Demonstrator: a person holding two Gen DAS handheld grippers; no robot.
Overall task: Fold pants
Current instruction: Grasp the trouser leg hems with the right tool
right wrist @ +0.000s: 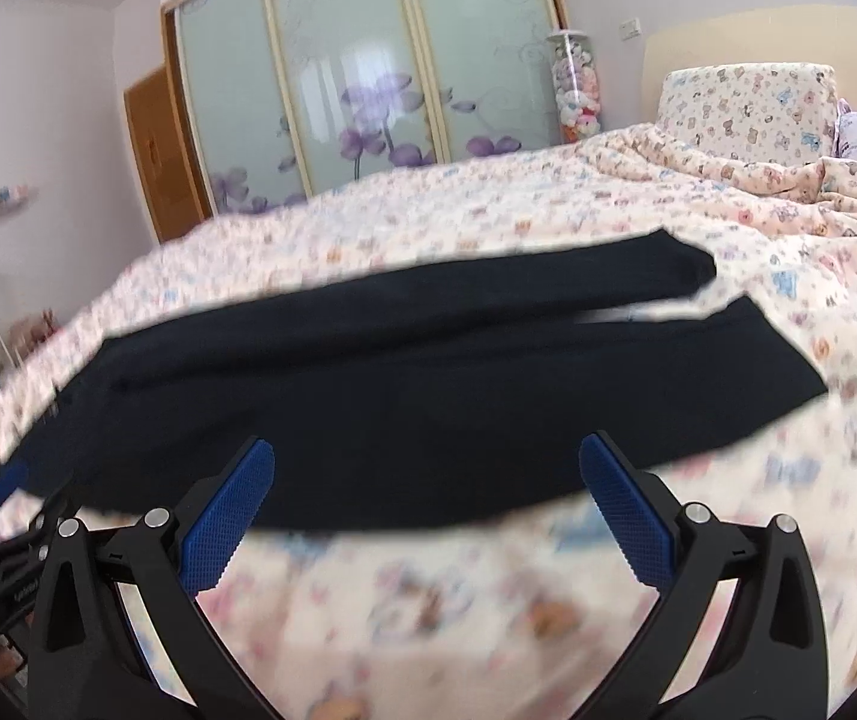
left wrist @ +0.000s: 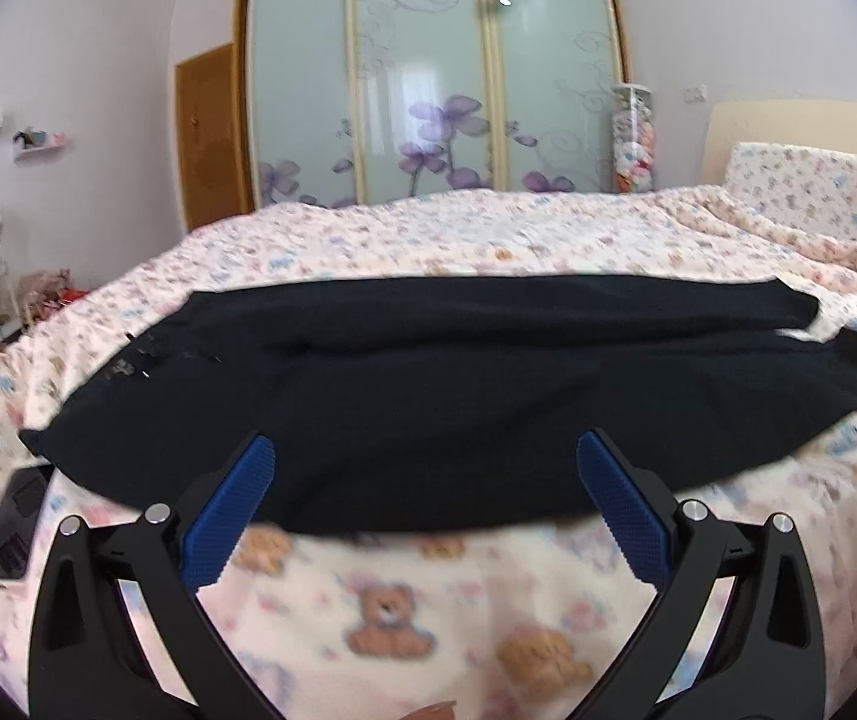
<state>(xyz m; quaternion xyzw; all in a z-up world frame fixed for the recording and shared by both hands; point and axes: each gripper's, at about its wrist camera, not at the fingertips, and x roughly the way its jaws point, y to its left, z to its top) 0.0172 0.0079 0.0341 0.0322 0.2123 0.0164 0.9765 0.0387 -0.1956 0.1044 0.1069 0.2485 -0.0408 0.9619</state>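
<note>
Across a bed covered in a pink teddy-bear quilt (left wrist: 404, 618), dark navy pants (left wrist: 428, 396) lie spread flat, running sideways through both wrist views. Both legs lie side by side and stretch toward the right, where their ends part slightly and a sliver of quilt shows between them; the wider end lies to the left.

Seen from the left wrist, the left gripper (left wrist: 425, 459) stands with its jaws wide apart and nothing between them. Its blue ribbed pads (left wrist: 230, 516) frame the near edge of the pants, with the tips over the dark cloth, but whether they touch it cannot be told. A small part of a finger shows at the bottom edge of that view.

From the right wrist, the right gripper (right wrist: 426, 459) is likewise spread wide and holds nothing, its pads (right wrist: 629, 519) set over the near hem of the pants (right wrist: 416, 384). Much of this view is blurred. The other gripper's black frame shows at the lower left, beside the wide end of the garment.

At the left edge of the quilt, just beside the pants, lies a flat black device (left wrist: 14, 525); any marking on it is too small to read. No brand or legible writing shows anywhere. Behind the bed stands a wardrobe (left wrist: 428, 84) with frosted sliding doors painted with purple flowers, and a tall clear tube of plush toys (right wrist: 575, 90) next to it.
</note>
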